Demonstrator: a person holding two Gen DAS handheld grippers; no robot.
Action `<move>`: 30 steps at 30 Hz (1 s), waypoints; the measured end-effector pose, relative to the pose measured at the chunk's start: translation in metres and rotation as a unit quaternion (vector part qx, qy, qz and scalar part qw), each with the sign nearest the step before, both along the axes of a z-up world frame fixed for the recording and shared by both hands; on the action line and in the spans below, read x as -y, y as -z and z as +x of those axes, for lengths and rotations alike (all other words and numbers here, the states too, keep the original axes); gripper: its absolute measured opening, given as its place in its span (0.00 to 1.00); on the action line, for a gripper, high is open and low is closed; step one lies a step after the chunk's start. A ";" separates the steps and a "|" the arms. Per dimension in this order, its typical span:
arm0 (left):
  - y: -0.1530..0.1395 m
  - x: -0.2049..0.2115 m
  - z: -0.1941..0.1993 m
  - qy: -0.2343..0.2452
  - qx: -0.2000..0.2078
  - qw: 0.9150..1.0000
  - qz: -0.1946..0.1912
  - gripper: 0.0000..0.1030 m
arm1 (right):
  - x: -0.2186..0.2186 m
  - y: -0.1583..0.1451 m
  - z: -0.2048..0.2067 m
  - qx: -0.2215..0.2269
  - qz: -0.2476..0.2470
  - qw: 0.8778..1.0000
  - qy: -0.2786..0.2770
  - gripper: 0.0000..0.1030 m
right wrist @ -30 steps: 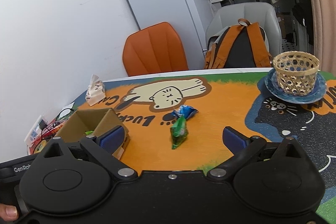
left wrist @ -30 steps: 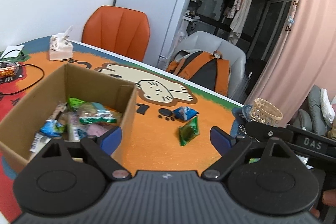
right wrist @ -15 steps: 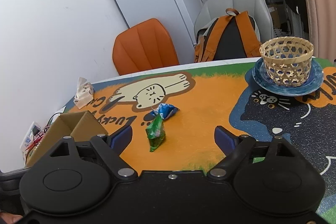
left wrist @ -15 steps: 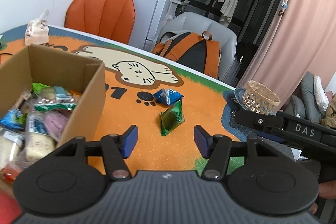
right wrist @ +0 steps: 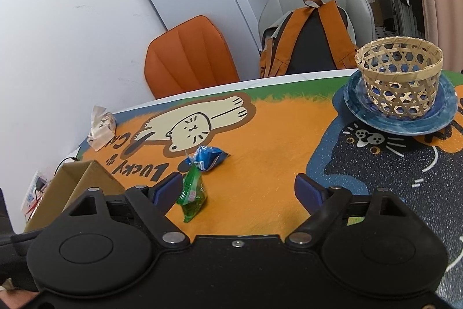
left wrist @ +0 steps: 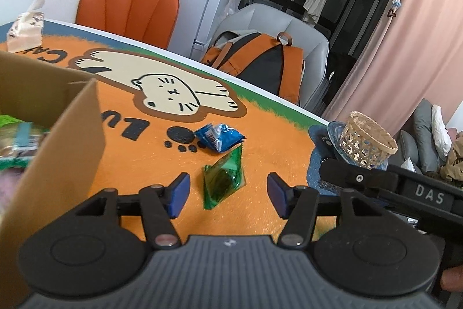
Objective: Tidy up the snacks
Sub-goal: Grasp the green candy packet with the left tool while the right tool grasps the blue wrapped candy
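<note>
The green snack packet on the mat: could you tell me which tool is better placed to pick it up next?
Left. The green snack packet lies centred between the left tool's open fingers, with the cardboard box right beside it. The right tool is open too, but the packet sits off by its left finger.

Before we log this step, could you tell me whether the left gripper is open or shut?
Open: the left gripper has its jaws spread either side of the green packet.
</note>
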State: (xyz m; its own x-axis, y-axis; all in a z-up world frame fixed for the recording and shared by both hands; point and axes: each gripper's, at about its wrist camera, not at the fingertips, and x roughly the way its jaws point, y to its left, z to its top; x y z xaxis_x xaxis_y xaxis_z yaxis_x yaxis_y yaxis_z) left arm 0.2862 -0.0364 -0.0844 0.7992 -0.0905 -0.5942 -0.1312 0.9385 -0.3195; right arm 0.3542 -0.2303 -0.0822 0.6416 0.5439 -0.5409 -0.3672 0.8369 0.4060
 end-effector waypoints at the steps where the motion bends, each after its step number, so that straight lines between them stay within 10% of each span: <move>1: 0.002 0.001 0.006 0.000 -0.004 1.000 0.001 0.56 | 0.000 0.000 0.003 0.000 -0.002 1.000 0.000 0.81; 10: 0.024 0.007 0.035 -0.006 -0.027 1.000 -0.004 0.55 | -0.011 0.006 0.024 -0.005 -0.016 1.000 -0.014 0.81; 15: 0.032 0.002 0.040 -0.005 -0.037 0.999 -0.017 0.30 | -0.023 0.011 0.031 -0.004 -0.025 0.999 -0.028 0.80; 30: 0.024 -0.033 0.030 -0.076 -0.024 0.997 -0.010 0.29 | -0.061 0.014 0.040 0.010 -0.032 0.997 -0.071 0.78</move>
